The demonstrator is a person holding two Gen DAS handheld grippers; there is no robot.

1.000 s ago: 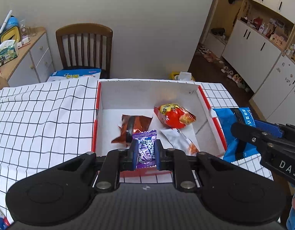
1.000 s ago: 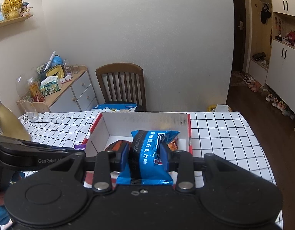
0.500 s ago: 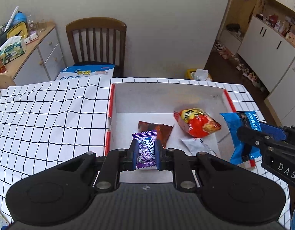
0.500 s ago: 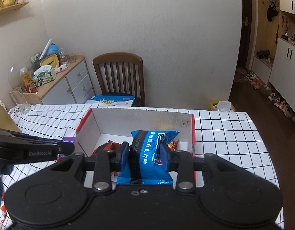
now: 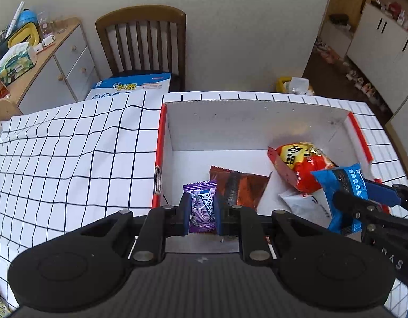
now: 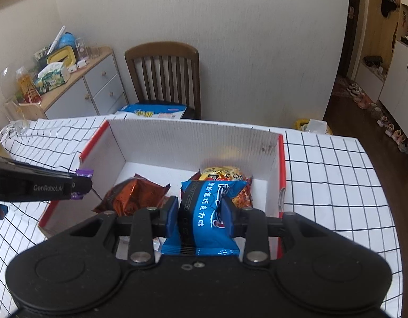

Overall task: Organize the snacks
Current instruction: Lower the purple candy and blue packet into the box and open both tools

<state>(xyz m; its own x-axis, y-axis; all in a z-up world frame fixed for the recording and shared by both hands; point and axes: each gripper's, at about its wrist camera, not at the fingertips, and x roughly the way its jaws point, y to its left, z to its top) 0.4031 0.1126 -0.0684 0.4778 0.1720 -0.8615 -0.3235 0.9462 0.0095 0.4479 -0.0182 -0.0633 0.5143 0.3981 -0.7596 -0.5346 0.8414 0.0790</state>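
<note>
Left gripper [image 5: 202,209] — pads clamped on a small purple candy packet [image 5: 202,206], held over the near-left part of the box [image 5: 257,122]. Right gripper [image 6: 199,213] — clamped on a blue snack bag [image 6: 208,217], over the box's near-right side. Box — white inside, red-edged, standing on the grid-patterned counter [image 5: 71,159]; contents: brown wrapper [image 5: 243,188], red-and-yellow bag [image 5: 302,167], white packet [image 5: 304,206]. Beyond the counter: wooden chair [image 5: 143,39].

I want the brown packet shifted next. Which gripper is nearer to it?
Left. The left gripper, shut on a purple candy, hangs right beside the brown packet; the right gripper, holding a blue packet, is over the box's other side.
</note>
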